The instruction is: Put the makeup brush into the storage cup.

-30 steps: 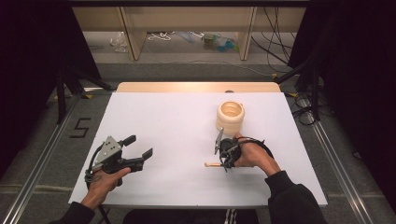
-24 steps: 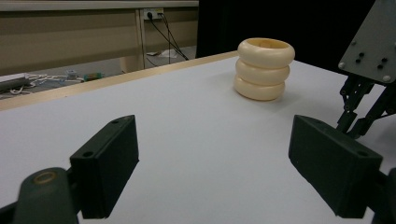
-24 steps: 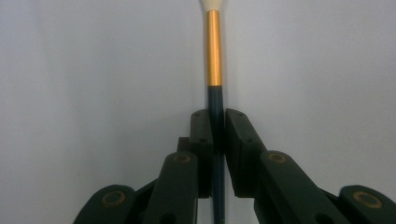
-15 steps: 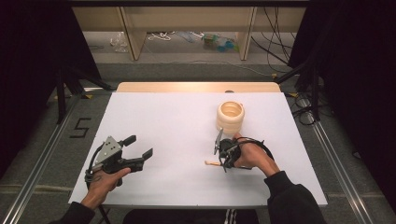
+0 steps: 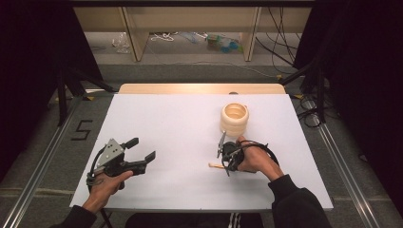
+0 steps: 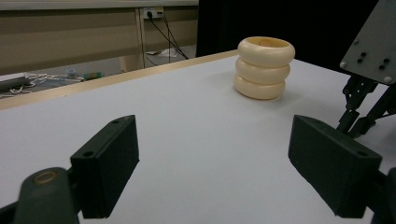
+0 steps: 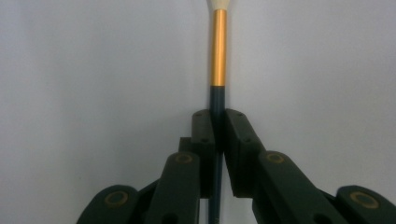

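The right gripper (image 7: pixel 218 140) had its two black jaws pinched tight on the dark handle of a slim brush with a gold metal ferrule and a pale tip (image 7: pixel 218 56), which lay flat on the white table top (image 5: pixel 180 123) and stuck out leftward from the jaws in the high view, just in front of a cream-coloured holder shaped like three stacked rings (image 5: pixel 234 119). The left gripper (image 5: pixel 142 153) rested well apart at the table's left, its jaws spread wide with nothing between them and aimed toward that ringed holder.
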Tool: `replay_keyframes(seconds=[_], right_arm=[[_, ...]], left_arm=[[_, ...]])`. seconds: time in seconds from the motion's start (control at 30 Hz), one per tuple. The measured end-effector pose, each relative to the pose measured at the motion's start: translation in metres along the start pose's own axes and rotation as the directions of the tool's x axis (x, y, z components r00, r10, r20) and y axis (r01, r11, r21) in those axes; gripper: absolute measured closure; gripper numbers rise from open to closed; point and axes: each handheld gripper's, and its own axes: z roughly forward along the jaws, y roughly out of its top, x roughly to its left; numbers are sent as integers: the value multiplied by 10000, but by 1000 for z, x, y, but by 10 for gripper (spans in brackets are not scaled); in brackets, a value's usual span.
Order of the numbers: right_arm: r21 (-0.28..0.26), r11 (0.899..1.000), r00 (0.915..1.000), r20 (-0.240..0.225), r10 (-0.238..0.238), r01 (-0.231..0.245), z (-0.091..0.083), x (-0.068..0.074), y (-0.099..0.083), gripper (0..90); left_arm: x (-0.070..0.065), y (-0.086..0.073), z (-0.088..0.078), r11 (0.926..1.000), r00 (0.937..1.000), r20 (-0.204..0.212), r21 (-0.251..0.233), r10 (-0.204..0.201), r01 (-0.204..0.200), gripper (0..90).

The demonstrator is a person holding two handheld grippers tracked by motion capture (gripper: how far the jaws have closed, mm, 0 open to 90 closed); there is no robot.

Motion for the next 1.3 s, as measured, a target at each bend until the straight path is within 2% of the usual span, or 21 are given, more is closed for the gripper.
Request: replay_keyframes(seconds=[0.07, 0.1, 0.2, 0.3, 0.37, 0.4, 0.5, 0.63, 0.73, 0.8, 0.83, 0.87, 0.93, 1.0, 1.07, 1.1, 1.2, 1.23, 1.27, 1.3], right_arm=[[-116, 9999, 10000, -25, -16, 16, -1, 1, 0, 831], [-195, 9993, 9995, -8, 319, -320, -2, 3, 2, 832], [-435, 9987, 9996, 127, 265, -259, -7, 3, 1, 832], [-796, 9957, 9986, 207, 494, -476, -15, 2, -1, 832], [-1041, 9935, 9980, 379, 497, -455, -20, 0, -3, 832], [-1182, 9915, 9979, 290, 586, -548, -22, 0, -4, 832], [-1436, 9878, 9969, 419, 663, -596, -27, -2, -6, 832], [-2359, 9677, 9935, 483, 1034, -892, -41, -7, -13, 832], [-3187, 9401, 9882, 513, 1442, -1206, -46, -12, -19, 832], [-3831, 9142, 9840, 601, 1677, -1324, -51, -15, -22, 832], [-4044, 9052, 9837, 609, 1690, -1305, -52, -17, -24, 831], [-4349, 8895, 9802, 661, 1867, -1401, -54, -17, -25, 832], [-4749, 8662, 9761, 609, 2088, -1557, -57, -18, -27, 831], [-5205, 8383, 9720, 621, 2265, -1621, -60, -20, -28, 831], [-5628, 8067, 9675, 462, 2485, -1803, -62, -22, -31, 832], [-5690, 8011, 9667, 406, 2526, -1855, -63, -23, -32, 832], [-6166, 7617, 9614, 278, 2738, -1991, -64, -26, -37, 831], [-6376, 7429, 9584, 251, 2842, -2036, -65, -26, -38, 831], [-6376, 7429, 9584, 251, 2842, -2036, -65, -26, -38, 831], [-6723, 7099, 9555, 128, 2947, -2099, -66, -28, -40, 831]], left_arm=[[0, 0, 0, 10000, 10000, 1, 0, 1, -1, 161], [0, 0, 0, 10000, 10000, 1, 6, 4, -4, 161], [0, 0, 0, 10000, 10000, -6, -8, -22, 22, 161], [0, 0, 0, 10000, 10000, -11, -23, -6, 6, 161], [0, 0, 0, 10000, 10000, -11, -16, 2, -2, 161], [0, 0, 0, 10000, 10000, -13, -17, -4, 4, 161], [0, 0, 0, 10000, 10000, -7, -20, 7, -7, 161], [0, 0, 0, 10000, 10000, -24, -34, -3, 3, 161], [0, 1, 0, 10000, 10000, -21, -54, -18, 18, 161], [1, 1, 0, 10000, 10000, -26, -71, -16, 16, 161], [1, 1, -1, 10000, 10000, -30, -58, -17, 17, 160], [1, 1, 0, 10000, 10000, -33, -52, -10, 10, 161], [1, 1, 0, 10000, 10000, -26, -56, -4, 4, 161], [1, 1, 0, 10000, 10000, -24, -61, -7, 7, 161], [1, 1, -1, 10000, 10000, -27, -54, -12, 12, 161], [1, 1, -1, 10000, 10000, -25, -59, -30, 29, 161], [1, 1, 0, 10000, 10000, -26, -53, -4, 4, 161], [1, 1, 0, 10000, 10000, -26, -49, -3, 3, 161], [1, 1, 0, 10000, 10000, -26, -49, -3, 3, 161], [1, 1, 0, 10000, 10000, -28, -44, -5, 5, 160]])
